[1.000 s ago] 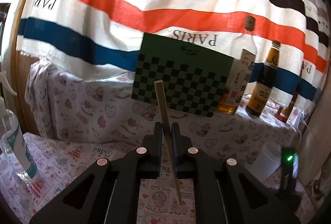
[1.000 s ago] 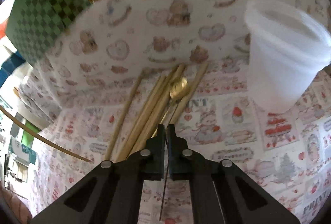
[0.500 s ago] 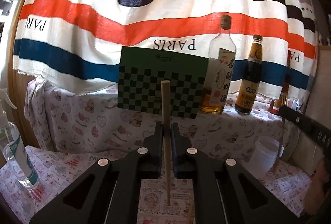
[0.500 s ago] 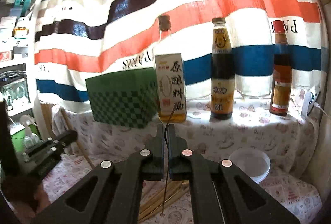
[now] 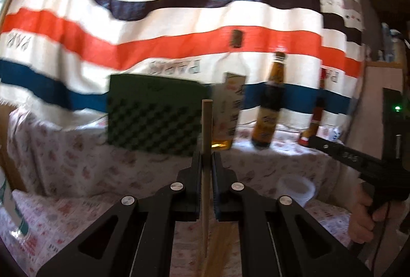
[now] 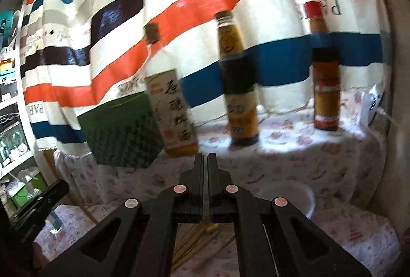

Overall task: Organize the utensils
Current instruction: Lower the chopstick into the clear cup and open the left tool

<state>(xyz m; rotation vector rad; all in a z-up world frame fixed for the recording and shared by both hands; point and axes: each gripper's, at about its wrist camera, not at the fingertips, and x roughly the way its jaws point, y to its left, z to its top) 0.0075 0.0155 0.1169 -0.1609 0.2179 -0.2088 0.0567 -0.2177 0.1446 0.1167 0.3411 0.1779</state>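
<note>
My left gripper (image 5: 206,156) is shut on a wooden chopstick (image 5: 206,128), held upright above the table. My right gripper (image 6: 205,158) is shut with the jaws pressed together; the thin utensil it held earlier no longer shows between them. Several wooden chopsticks and a gold utensil (image 6: 198,238) lie in a pile on the patterned tablecloth below both grippers; the pile also shows in the left wrist view (image 5: 220,248). A white plastic cup (image 6: 287,196) stands at the right, seen too in the left wrist view (image 5: 296,188). The right gripper body (image 5: 358,161) shows at the left view's right edge.
On the raised ledge behind stand a green checkered box (image 5: 156,115), a clear liquor bottle (image 6: 171,108), a dark sauce bottle (image 6: 239,87) and a red-capped bottle (image 6: 324,72). A striped cloth hangs behind. A spray bottle (image 5: 7,202) stands far left.
Both grippers have tilted up and risen from the table; the views blur with motion. The thin utensil seen in the right jaws earlier is out of sight now.
</note>
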